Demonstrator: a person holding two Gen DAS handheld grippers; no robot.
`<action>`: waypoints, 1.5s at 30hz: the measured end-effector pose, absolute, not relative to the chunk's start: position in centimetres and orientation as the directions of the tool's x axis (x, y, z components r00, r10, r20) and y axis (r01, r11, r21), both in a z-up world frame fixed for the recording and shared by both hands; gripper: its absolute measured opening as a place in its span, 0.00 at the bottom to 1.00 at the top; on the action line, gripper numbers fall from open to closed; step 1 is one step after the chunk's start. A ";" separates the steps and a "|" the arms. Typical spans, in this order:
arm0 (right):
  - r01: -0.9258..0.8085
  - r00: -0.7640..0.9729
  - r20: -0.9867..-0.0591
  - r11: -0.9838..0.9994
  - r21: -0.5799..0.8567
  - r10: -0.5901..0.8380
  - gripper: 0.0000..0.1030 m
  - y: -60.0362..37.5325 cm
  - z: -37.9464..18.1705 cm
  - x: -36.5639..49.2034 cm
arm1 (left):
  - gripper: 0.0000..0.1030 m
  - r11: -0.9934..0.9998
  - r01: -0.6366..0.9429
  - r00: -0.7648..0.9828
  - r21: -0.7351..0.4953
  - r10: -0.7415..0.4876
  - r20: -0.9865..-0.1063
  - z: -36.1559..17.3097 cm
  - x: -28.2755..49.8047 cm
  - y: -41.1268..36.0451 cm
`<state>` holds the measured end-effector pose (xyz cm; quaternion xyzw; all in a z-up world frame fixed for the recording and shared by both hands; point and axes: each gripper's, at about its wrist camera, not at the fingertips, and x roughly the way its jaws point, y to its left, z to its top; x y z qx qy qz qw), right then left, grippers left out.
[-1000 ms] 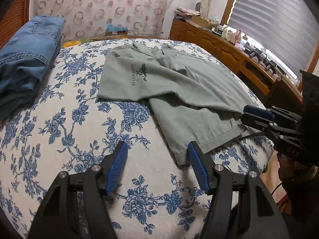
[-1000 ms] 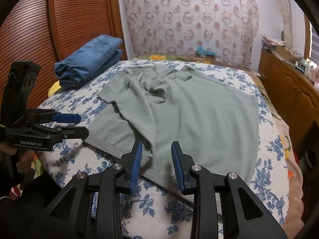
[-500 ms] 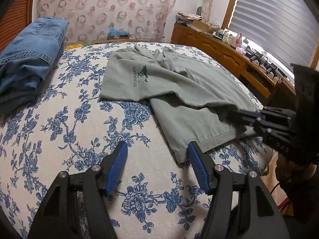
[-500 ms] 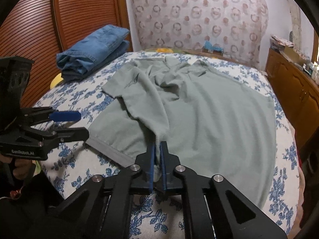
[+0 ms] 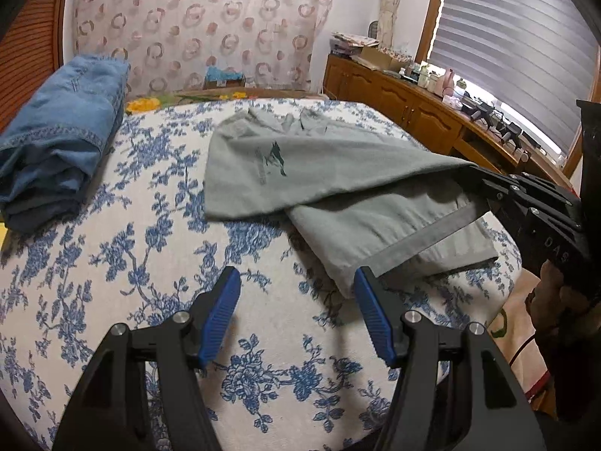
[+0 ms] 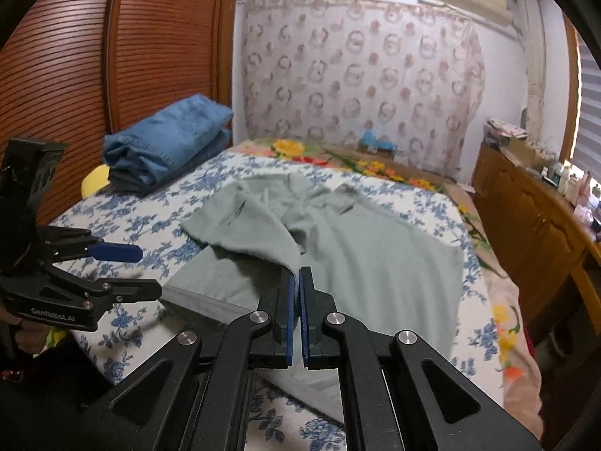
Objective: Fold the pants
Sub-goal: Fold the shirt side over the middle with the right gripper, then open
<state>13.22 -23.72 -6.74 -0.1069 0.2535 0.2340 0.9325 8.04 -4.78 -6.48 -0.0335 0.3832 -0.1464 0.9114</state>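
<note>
A grey-green garment (image 5: pixel 338 173) with a dark printed logo lies spread on the flowered bedspread (image 5: pixel 150 225). My right gripper (image 6: pixel 296 274) is shut on a folded edge of this garment (image 6: pixel 375 263) and holds that edge raised off the bed. In the left wrist view the right gripper (image 5: pixel 473 176) comes in from the right with cloth draped from it. My left gripper (image 5: pixel 296 282) stands open just above the bedspread, its right finger next to the garment's banded hem corner, nothing between its fingers. In the right wrist view the left gripper (image 6: pixel 150 273) sits at the left.
Folded blue jeans (image 5: pixel 60 150) lie at the bed's far left, also visible as the jeans (image 6: pixel 169 146) by the slatted wooden door (image 6: pixel 94 56). A wooden cabinet (image 5: pixel 394 101) with clutter runs along the right under the window. A patterned curtain hangs behind the bed.
My right gripper went from open to shut on the garment's fold and rose, pulling that edge up and over. The left gripper stayed open and nearly still.
</note>
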 end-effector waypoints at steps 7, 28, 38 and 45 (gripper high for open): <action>-0.468 0.792 -0.487 0.879 -0.096 0.368 0.00 -25.0 -5.2 12.5 | 0.60 0.955 0.247 0.673 -0.167 -0.293 -0.680 -5.6 8.4 -5.3; -0.386 0.837 -0.453 0.918 -0.094 0.306 0.00 -29.9 -4.6 11.1 | 0.60 0.946 0.296 0.662 -0.133 -0.303 -0.685 -5.2 9.5 -9.0; -0.358 0.838 -0.468 0.930 -0.084 0.280 0.00 -31.7 -5.4 10.6 | 0.60 0.942 0.314 0.647 -0.119 -0.304 -0.699 -5.8 9.7 -10.2; -0.333 0.823 -0.507 0.941 -0.065 0.257 0.00 -33.2 -7.0 10.5 | 0.60 0.940 0.319 0.634 -0.120 -0.306 -0.710 -6.5 9.8 -10.5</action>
